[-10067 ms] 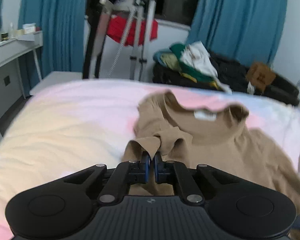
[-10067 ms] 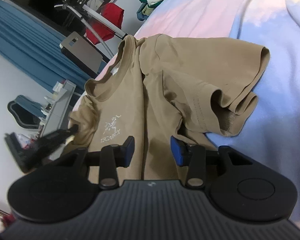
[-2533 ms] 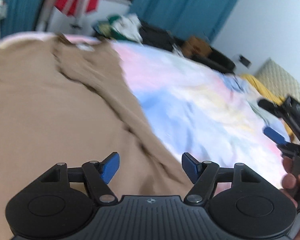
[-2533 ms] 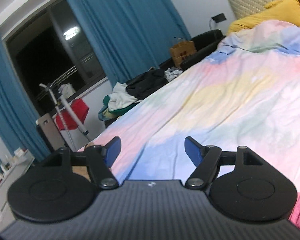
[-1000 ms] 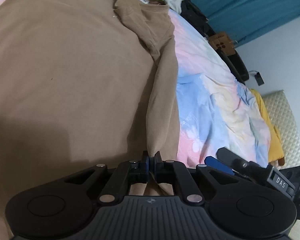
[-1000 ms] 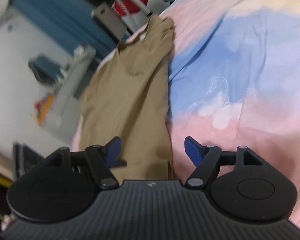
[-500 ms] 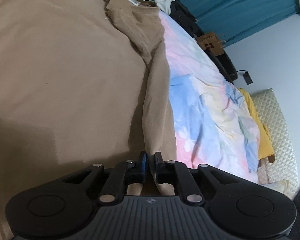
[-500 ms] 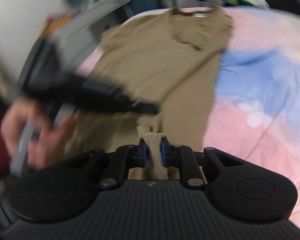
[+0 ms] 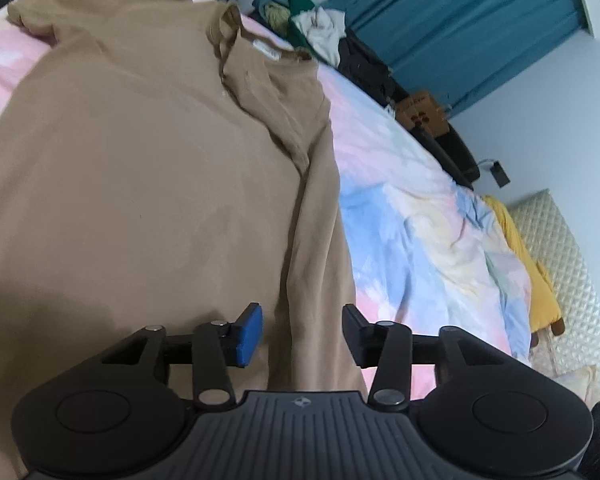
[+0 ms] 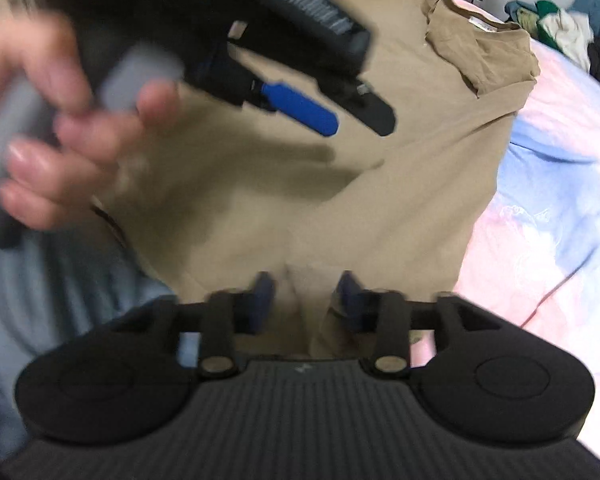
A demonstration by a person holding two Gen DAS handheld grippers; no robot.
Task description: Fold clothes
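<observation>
Tan T-shirt (image 9: 148, 168) lies spread flat on the bed (image 9: 428, 232), collar end toward the far side, one long side folded in so a narrow strip runs along its right edge next to the pastel bedcover.

Left tongs (image 9: 300, 334) are spread wide, blue pads apart, hovering over the near hem end of that folded strip, gripping nothing. In the right wrist view the same tongs (image 10: 340, 120) show up blurred above the shirt, with the left hand (image 10: 60, 132) around the handle (fingers smeared by motion).

Right tongs (image 10: 304, 300) are also spread, a bunched bit of the shirt's bottom hem sitting between the two pads; cannot tell if either pad touches the cloth (blurry).

Behind the bed: a pile of clothes (image 9: 312, 24), teal curtains (image 9: 460, 28), a brown paper bag (image 9: 420, 114), a yellow pillow (image 9: 528, 264) near the quilted headboard.
</observation>
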